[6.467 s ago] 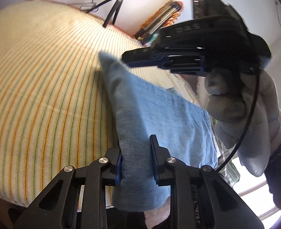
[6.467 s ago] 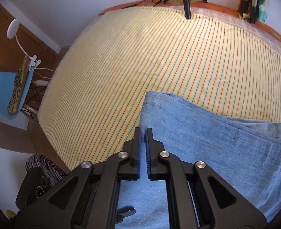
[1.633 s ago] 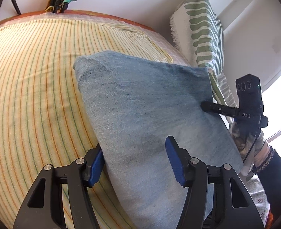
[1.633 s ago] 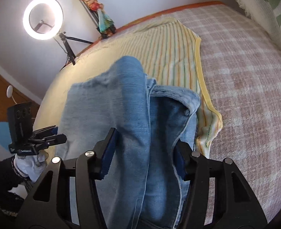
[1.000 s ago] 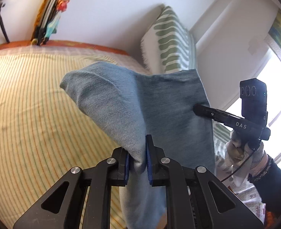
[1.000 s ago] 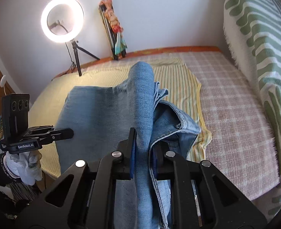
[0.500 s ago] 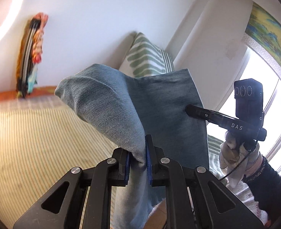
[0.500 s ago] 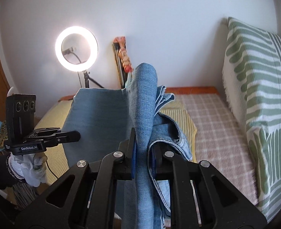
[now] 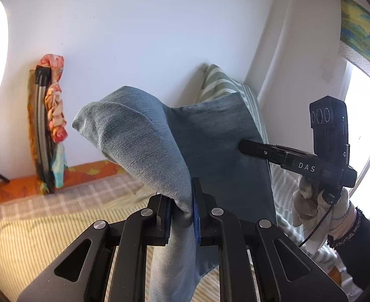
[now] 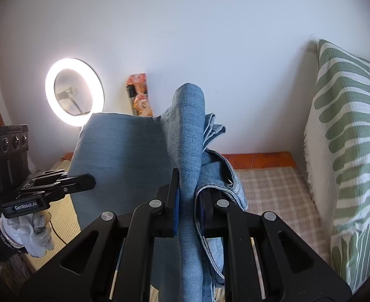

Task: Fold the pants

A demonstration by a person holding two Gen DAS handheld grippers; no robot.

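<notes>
Room: a white wall stands behind a bed covered with a striped yellow sheet and a checked cloth.
Left wrist view, pants: the blue jeans hang in the air above the bed, a folded corner bulging over the fingers.
Left wrist view, left gripper: clamped tight on a pinch of the denim.
Left wrist view, right gripper: its tip sits at the far edge of the denim panel, held by a gloved hand.
Left wrist view, background: a green-striped pillow leans by the window corner.
Right wrist view, right gripper: closed on a thick bunch of the jeans, near the waistband.
Right wrist view, left gripper: at the left edge of the panel stretched between the two.
Right wrist view, background: a lit ring light is behind the denim, and the pillow is along the right side of the bed.
</notes>
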